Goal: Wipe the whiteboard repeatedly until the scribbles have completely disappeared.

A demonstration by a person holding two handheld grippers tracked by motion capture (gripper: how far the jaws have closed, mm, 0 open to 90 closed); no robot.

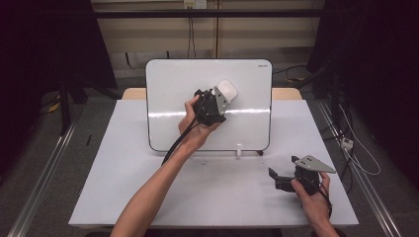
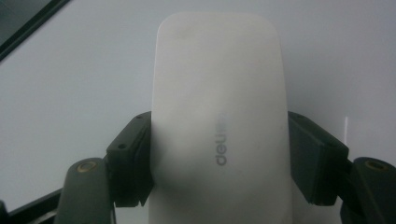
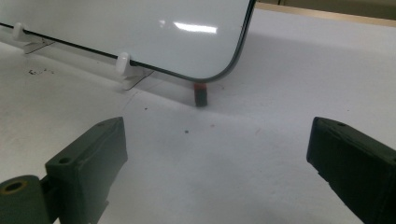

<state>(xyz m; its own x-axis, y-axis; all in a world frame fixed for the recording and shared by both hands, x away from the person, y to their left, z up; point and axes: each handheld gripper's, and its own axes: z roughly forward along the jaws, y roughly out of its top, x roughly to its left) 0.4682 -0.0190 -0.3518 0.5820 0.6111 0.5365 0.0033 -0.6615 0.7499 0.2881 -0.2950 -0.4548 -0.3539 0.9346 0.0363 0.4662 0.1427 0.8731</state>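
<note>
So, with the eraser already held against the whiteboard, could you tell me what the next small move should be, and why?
Probably a short sideways wipe: the left gripper is shut on the white eraser, held at the whiteboard. No marks are visible there, so keep it brief. The right gripper rests open on the table.

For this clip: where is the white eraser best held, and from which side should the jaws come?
Across its two long sides, near the lower half, coming from its rear end. The left gripper holds the eraser so: the body is long and narrow with flat flanks, leaving its rounded front free against the whiteboard.

Black jaws, brass pivots, grey plates.
</note>
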